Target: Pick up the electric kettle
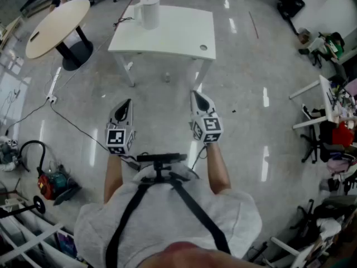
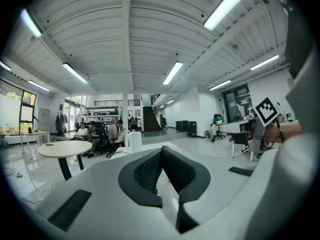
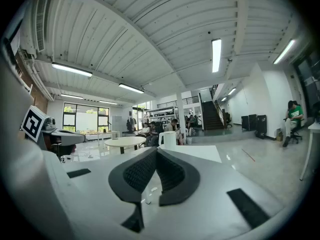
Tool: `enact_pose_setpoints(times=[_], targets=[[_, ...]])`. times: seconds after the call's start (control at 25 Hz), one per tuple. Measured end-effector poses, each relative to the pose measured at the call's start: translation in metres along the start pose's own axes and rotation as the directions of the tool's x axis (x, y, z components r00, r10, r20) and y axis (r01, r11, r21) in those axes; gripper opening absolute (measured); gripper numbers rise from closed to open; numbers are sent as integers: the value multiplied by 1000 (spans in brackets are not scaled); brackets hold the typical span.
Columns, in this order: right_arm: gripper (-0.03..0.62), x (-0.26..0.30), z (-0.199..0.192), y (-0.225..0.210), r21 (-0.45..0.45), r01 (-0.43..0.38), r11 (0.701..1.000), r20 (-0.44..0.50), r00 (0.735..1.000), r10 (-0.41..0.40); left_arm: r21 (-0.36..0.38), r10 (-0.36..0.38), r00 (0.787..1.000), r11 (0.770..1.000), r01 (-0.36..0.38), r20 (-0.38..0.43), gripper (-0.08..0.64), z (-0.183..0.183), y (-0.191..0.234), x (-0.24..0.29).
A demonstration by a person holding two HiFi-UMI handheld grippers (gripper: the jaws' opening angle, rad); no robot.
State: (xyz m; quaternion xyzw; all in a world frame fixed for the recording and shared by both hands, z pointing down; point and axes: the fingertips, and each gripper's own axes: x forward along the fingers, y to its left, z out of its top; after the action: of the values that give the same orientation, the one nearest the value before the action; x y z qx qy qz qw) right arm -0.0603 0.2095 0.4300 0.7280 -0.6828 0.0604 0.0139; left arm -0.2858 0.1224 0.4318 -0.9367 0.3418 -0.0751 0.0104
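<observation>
A white electric kettle [image 1: 149, 11] stands near the far left corner of a white table [image 1: 184, 35], its black cord trailing off the left edge. In the left gripper view the kettle [image 2: 133, 139] is small and far beyond the jaws; in the right gripper view the kettle [image 3: 167, 138] sits just past the jaw tips. My left gripper [image 1: 128, 103] and right gripper [image 1: 196, 96] are held side by side over the floor, well short of the table. Both are shut with nothing between them: left gripper [image 2: 161, 151], right gripper [image 3: 155, 151].
A round wooden table [image 1: 54, 25] on a black pedestal stands at far left. Cables run over the glossy floor [image 1: 72, 124] on the left, near a red machine [image 1: 50, 184]. Desks, chairs and clutter line the right side [image 1: 329, 110]. People sit in the far background [image 2: 95, 134].
</observation>
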Motion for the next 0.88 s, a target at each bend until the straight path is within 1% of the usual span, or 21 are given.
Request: enact_pose_setpoints(times=[0.16,0.28,0.6,0.88], targets=[[10,3,4,-4,33,3,999,23,1000,-3,-1,2,1000,1000,-2,2,8,1,2,5],[11,5,1,-6,20,10,1000,14,1000,-10,1,2,1000,1000,-2,-4,8,0,1,7],[11,13,2,-19,13,-7,1000,11,1000,7,10,15,1000,1000,-15,-6,8,4,-5,20],[11,10,-4,-24,17,-26,1000,6,1000,26,20,26,1000,999,-26,-13,8,1,-15,20]])
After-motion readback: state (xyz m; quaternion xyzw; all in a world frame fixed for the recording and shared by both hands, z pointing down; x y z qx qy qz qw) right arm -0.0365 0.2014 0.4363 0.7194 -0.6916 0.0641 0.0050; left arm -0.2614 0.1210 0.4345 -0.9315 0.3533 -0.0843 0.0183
